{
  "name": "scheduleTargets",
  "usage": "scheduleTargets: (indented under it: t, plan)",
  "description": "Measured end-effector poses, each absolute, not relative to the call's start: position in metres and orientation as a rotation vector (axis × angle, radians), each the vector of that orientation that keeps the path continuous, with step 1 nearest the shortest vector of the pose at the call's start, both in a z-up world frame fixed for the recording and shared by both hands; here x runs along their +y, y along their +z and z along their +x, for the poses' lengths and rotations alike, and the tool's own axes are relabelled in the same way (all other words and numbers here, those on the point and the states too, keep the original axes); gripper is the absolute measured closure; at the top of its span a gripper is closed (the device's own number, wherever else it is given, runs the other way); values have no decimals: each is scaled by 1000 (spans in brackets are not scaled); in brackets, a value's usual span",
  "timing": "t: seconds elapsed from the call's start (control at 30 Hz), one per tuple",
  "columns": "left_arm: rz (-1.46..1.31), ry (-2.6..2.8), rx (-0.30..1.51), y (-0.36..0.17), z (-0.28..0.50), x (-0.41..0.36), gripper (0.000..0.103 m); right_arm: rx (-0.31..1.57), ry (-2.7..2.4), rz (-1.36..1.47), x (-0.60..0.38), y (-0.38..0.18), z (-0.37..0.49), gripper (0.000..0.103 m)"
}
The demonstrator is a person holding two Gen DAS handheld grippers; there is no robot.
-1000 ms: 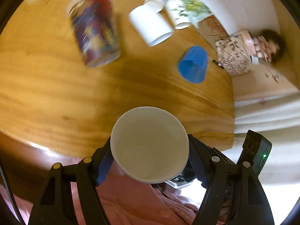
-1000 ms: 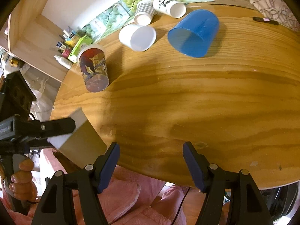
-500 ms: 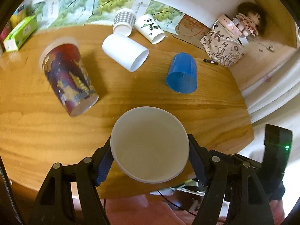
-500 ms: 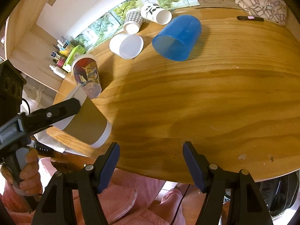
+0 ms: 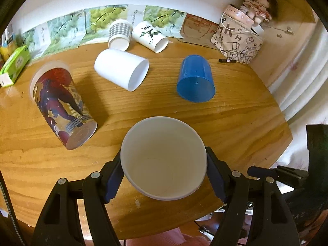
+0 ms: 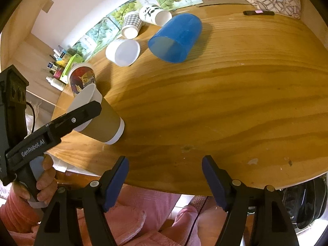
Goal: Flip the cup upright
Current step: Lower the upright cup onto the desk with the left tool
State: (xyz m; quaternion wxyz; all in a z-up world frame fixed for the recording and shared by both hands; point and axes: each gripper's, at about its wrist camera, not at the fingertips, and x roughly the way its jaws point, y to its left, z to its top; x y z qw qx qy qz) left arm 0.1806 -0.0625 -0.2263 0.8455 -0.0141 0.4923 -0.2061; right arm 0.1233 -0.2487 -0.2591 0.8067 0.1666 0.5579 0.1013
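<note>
Left fingers (image 5: 114,176) clamped on paper cup (image 5: 164,157); right fingers (image 6: 116,178) wide, empty.

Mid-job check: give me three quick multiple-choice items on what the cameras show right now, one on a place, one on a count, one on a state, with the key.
1. Where is the brown paper cup?
A. Lying beside the blue cup
B. Held in the left gripper over the table's near edge
C. On the green box

2. How many cups lie on their sides on the table?
A. Three
B. Five
C. Seven

3. What is the right gripper doing?
A. Open, holding nothing
B. Shut on the blue cup
C. Shut on the doll

Key: 1 B, its fingers clamp the cup's sides; 2 B, printed, white, checked, panda and blue cup; 3 A, nothing sits between its spread fingers.
</note>
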Motion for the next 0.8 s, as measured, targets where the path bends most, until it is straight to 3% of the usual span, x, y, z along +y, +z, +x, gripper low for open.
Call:
scheduleTargets:
  t: [0.53, 0.8]
  plan:
    - [36, -420, 1094, -224, 169, -69, 25, 1161, 190, 365, -252, -255, 108, 22]
    - [54, -399, 1092, -214, 161, -69, 20, 1113, 163, 356, -250, -248, 93, 18]
